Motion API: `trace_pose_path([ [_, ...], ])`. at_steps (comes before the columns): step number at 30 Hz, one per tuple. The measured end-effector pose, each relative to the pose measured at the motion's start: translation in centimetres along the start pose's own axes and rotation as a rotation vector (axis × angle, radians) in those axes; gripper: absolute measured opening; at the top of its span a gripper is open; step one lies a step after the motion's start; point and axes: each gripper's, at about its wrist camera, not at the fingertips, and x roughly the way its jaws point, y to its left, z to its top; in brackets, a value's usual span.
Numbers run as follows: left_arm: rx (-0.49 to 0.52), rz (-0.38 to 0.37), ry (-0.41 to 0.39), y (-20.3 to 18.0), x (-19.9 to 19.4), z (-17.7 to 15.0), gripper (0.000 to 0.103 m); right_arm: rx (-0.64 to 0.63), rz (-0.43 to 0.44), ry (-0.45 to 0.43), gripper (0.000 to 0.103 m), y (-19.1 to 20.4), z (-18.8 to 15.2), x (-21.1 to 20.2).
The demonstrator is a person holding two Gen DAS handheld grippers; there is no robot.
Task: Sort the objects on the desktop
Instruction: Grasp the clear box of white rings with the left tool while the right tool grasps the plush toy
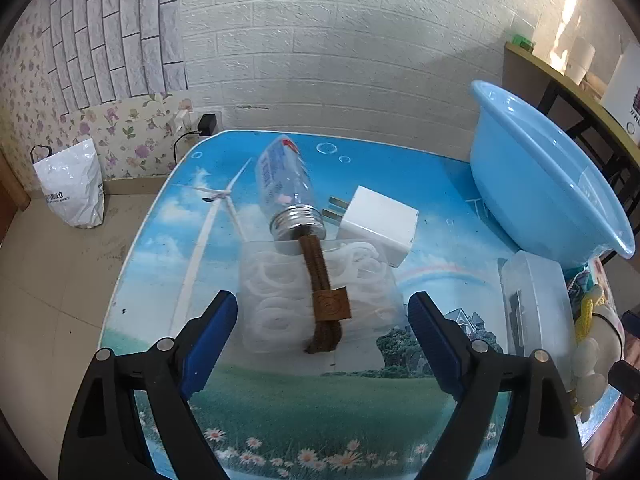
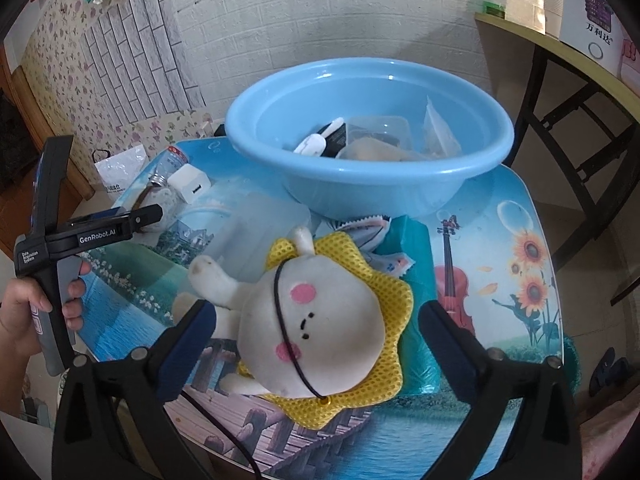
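My left gripper [image 1: 322, 312] is open, its jaws on either side of a clear bag of white rings [image 1: 280, 300]. A glass bottle [image 1: 282, 184] with a silver neck lies behind it, its brown cord [image 1: 320, 276] draped over the bag. A white charger [image 1: 378, 224] lies to the right. My right gripper [image 2: 316, 332] is open around a white plush toy [image 2: 312, 320] in a yellow mesh collar. The blue basin [image 2: 280, 152] behind it holds several items; it also shows in the left wrist view [image 1: 532, 176].
A clear plastic box [image 1: 536, 304] lies by the basin. A teal packet [image 2: 416, 264] and a small wrapper lie under the toy. The picture-printed table [image 1: 320, 400] ends close to both grippers. A white bag [image 1: 72, 188] sits on the floor at left.
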Motion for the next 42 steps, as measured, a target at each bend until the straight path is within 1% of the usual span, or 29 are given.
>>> trace_pose_path([
  [5, 0.001, 0.024, 0.010, 0.1, 0.7, 0.3, 0.087, -0.008, -0.014, 0.013, 0.103, -0.2, 0.0, 0.5],
  [9, 0.046, 0.078, 0.012, -0.2, 1.5, 0.4, 0.087, -0.009, -0.025, 0.022, 0.103, -0.3, 0.1, 1.1],
  [11, 0.051, 0.078, 0.018, -0.2, 1.8, 0.4, 0.087, -0.007, -0.020, 0.027, 0.103, -0.3, 0.0, 1.4],
  [14, 0.059, 0.071, 0.003, -0.2, 1.8, 0.2, 0.087, -0.008, -0.019, 0.032, 0.103, -0.4, -0.1, 1.8],
  [16, 0.065, 0.067, -0.010, -0.1, 1.6, 0.1, 0.081, 0.004, -0.005, 0.040, 0.103, -0.6, -0.1, 2.0],
  [20, 0.090, 0.031, -0.013, -0.3, 1.1, -0.4, 0.081, 0.020, 0.012, 0.042, 0.102, -1.0, 0.0, 2.1],
  [22, 0.087, 0.022, -0.012, -0.2, 0.9, -0.7, 0.081, 0.016, 0.015, 0.031, 0.092, -1.0, 0.1, 2.1],
  [23, 0.082, 0.018, -0.013, -0.1, 0.8, -0.7, 0.081, 0.016, 0.014, 0.025, 0.090, -1.0, 0.1, 2.0],
  [25, 0.072, 0.013, -0.017, 0.0, 0.5, -0.9, 0.081, 0.017, 0.019, 0.013, 0.081, -0.9, 0.2, 1.8],
  [28, 0.066, 0.009, -0.024, 0.0, -0.2, -1.0, 0.081, 0.016, 0.034, 0.010, 0.074, -0.8, 0.3, 1.5],
  [31, 0.066, 0.009, -0.032, -0.1, -0.9, -1.1, 0.081, 0.028, 0.055, 0.002, 0.071, -1.2, 0.5, 1.0],
  [34, 0.062, 0.005, -0.039, 0.0, -1.6, -1.2, 0.081, 0.037, 0.055, -0.026, 0.070, -1.7, 0.8, 0.0],
  [38, 0.067, 0.006, -0.044, -0.2, -2.3, -1.2, 0.081, 0.056, 0.024, -0.070, 0.070, -3.7, 1.3, -2.1],
  [42, 0.071, 0.015, -0.040, -0.7, -2.8, -1.5, 0.081, 0.085, -0.033, -0.074, 0.070, -6.0, 1.3, -3.4],
])
